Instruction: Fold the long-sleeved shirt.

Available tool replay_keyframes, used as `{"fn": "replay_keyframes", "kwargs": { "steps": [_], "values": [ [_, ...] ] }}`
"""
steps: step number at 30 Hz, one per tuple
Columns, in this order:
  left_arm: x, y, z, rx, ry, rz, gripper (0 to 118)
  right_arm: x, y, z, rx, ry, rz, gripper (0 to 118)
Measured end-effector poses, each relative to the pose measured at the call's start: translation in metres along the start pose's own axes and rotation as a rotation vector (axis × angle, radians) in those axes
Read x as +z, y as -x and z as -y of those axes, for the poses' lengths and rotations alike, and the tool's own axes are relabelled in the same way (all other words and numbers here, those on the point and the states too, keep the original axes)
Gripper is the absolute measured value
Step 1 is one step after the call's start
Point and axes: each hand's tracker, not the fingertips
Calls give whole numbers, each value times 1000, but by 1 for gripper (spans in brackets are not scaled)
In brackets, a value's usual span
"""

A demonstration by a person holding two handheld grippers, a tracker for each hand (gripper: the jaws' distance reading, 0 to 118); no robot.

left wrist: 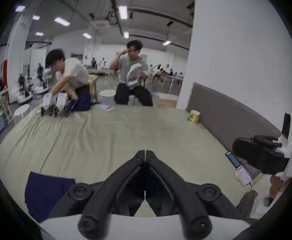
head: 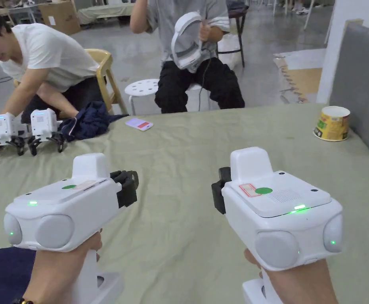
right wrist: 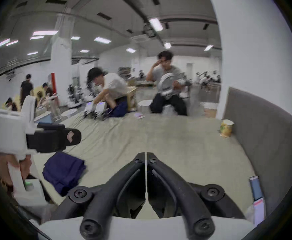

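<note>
A: Left gripper [head: 130,180] held above the surface [head: 187,158], near left. Fingers [left wrist: 140,159] pressed tip to tip in its own view, nothing between them.

B: Noted. Right gripper [head: 218,186]?

A: Held level with the left, near right. Fingers [right wrist: 151,159] drawn together, a hairline slit between the tips, gripping nothing.

B: Shirt position?

A: Navy long-sleeved shirt [head: 5,273] lying on the green sheet at the near left corner, in a compact flat bundle. Seen below and left of the left gripper in the head view; also in the left gripper view [left wrist: 44,195] and the right gripper view [right wrist: 63,169]. Clear of both grippers, touched by neither.

B: Other items on the surface?

A: Yellow paper cup [head: 332,123] upright at the far right, beside the grey panel [head: 362,87]. Small phone-like card [head: 139,124] lying flat at the far edge. Second pair of white grippers [head: 25,130] at the far left, resting next to a crumpled dark garment [head: 88,122], with a person in a white top [head: 48,55] leaning over them.

B: Behind the surface?

A: Seated person in grey [head: 191,47] holding a white headset [head: 187,41]. White stool [head: 142,87] between the two.
</note>
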Motion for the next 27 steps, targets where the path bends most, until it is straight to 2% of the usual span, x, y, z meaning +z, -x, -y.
{"fn": "replay_keyframes", "kwargs": {
  "steps": [3,7,10,14,17,21,27],
  "values": [
    [1,-56,4,-84,-119,-30,4,25,-47,2,-18,-61,101,0],
    [6,-100,27,-180,-253,-71,4,52,-93,15,5,-134,244,0],
    [7,-114,50,-154,-254,-116,4,68,-112,33,-26,-242,224,0],
    [9,-115,79,-159,-279,-144,4,75,-111,58,-12,-273,285,0],
    [5,-112,92,-170,-290,-211,4,71,-108,75,-31,-297,274,0],
    [-1,-102,101,-161,-264,-239,4,58,-99,85,20,-229,299,0],
    [2,-98,104,-156,-262,-246,4,54,-96,92,23,-213,316,0]
  ]
}}
